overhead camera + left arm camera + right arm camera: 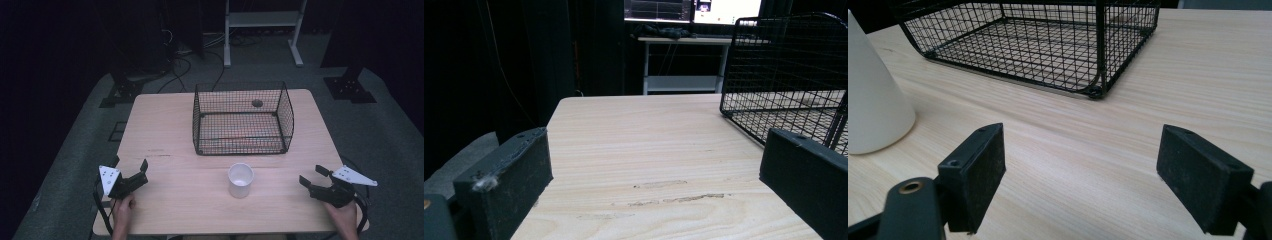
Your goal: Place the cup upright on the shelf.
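While the pale wooden bench [165, 120] sits on grey carpet in a dark room, the white cup [240, 180] stands near its front edge, just before the wire basket [243, 119]. Left tongs [131, 171] and right tongs [311, 176] both gape wide, holding nothing, well apart from the cup.

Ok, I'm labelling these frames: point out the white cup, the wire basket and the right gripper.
white cup [240, 180], high view, on its outer wall.
wire basket [243, 119], high view, on its front mesh wall.
right gripper [312, 176], high view, midway between its fingertips.
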Demonstrator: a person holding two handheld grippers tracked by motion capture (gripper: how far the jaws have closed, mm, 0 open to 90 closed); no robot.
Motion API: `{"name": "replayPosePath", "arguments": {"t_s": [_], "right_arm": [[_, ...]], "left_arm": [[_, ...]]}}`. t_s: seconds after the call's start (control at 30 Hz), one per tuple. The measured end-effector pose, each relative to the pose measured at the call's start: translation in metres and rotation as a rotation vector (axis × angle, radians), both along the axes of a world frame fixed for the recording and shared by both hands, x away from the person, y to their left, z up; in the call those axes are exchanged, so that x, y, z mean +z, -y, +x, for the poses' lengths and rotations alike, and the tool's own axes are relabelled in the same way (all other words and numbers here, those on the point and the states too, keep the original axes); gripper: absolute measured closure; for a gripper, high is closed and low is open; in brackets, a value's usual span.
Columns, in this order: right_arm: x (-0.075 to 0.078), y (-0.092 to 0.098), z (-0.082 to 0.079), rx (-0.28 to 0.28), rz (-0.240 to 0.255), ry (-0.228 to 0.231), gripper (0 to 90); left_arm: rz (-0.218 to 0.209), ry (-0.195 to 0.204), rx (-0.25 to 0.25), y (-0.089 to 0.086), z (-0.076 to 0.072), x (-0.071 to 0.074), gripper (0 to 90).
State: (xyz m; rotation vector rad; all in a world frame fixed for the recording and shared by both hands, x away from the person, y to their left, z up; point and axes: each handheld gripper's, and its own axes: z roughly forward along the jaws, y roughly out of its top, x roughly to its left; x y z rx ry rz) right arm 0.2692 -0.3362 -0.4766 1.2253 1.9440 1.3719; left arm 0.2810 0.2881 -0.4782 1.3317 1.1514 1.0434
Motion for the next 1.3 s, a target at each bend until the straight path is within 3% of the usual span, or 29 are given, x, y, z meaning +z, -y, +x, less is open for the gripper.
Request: {"name": "replayPosePath", "arguments": {"t_s": [0.7, 1.07, 1.3], "right_arm": [[0.015, -0.013, 0.003, 0.054, -0.036, 0.017, 15.9], [0.026, -0.027, 0.006, 0.113, -0.073, 0.009, 14.2], [0.033, -0.032, 0.008, 0.14, -0.069, 0.01, 14.0]], "left_arm": [[0.006, 0.001, -0.002, 0.001, -0.001, 0.0, 0.0], [0.005, 0.0, -0.001, 0.001, -0.001, 0.0, 0.0], [0.005, 0.0, -0.001, 0.001, -0.001, 0.0, 0.0]]}}
